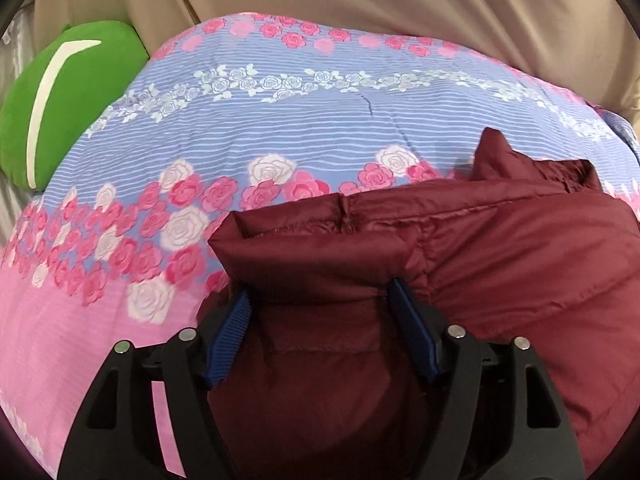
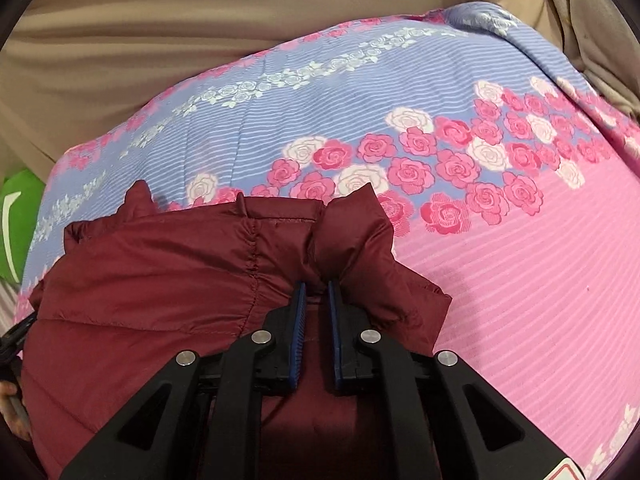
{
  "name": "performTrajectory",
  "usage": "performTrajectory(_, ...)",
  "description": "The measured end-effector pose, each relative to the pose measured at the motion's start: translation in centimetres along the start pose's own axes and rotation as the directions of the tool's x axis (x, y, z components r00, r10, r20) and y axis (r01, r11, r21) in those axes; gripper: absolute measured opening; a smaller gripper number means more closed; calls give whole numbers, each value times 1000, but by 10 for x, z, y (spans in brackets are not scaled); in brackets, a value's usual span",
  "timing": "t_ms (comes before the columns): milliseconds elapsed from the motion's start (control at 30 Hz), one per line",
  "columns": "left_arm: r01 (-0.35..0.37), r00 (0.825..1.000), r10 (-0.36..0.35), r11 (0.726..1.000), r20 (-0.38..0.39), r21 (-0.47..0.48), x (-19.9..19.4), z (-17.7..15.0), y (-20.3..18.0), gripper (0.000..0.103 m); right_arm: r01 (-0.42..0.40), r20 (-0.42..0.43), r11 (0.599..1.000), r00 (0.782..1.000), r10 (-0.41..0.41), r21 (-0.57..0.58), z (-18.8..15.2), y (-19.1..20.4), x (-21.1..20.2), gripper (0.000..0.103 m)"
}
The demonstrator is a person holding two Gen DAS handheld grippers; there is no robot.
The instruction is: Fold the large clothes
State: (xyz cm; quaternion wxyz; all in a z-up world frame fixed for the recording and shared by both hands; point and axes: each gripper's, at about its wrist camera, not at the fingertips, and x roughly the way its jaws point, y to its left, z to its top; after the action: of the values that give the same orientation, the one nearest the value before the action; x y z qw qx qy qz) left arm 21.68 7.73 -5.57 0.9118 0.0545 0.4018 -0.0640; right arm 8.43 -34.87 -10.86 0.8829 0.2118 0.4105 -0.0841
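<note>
While it lies bunched on the bed, the garment is the middle of both views.

Jacket: a dark red puffy jacket (image 1: pixel 500 248) sits on the near part of the bed cover, its quilted fabric folded over itself, with a stitched seam running along its far edge and a pointed flap standing up behind.

Left gripper: the left gripper (image 1: pixel 320 296) has its blue-padded fingers (image 1: pixel 234 320) set wide apart, one on each side of a thick roll of the jacket; the pads lie against the sides of the roll, but whether they squeeze it cannot be told.

Right gripper: the right gripper (image 2: pixel 317 292) has its fingers (image 2: pixel 298 312) drawn nearly together, pinching a gathered fold of the jacket (image 2: pixel 160 264) at the tips, so the fabric puckers on both sides.

Hand: at the left edge of the right wrist view a bit of a person's hand (image 2: pixel 10 400) shows beside the jacket.

Bed cover: a flowered quilt (image 1: pixel 280 120), blue-striped with pink and white roses farther off and pink-striped nearer, spreads under the jacket.

Cushion: a green cushion (image 1: pixel 72 92) with a white curved stripe rests at the quilt's far left edge.

Backdrop: tan cloth (image 1: pixel 360 0) hangs behind the bed.
</note>
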Motion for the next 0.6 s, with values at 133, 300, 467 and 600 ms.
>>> performTrajectory(133,-8,1000,8,1000,1,-1,-1,0,1,70,33,-5,999,999,-33,-10,2,5,-5,8)
performTrajectory(300,-74,994,72,997,81,23,-58,-6,-1,69,-89,64,993,994,94,-71,-5,55,-69,21)
performTrajectory(467,-54,994,48,997,102,57,-106,-22,-10,76,-190,-18,946,981,192,-264,-18,154,-90,21)
performTrajectory(600,-9,997,6,999,79,43,-124,-40,-16,76,-205,-44,929,978,202,-309,-23,205,-76,21)
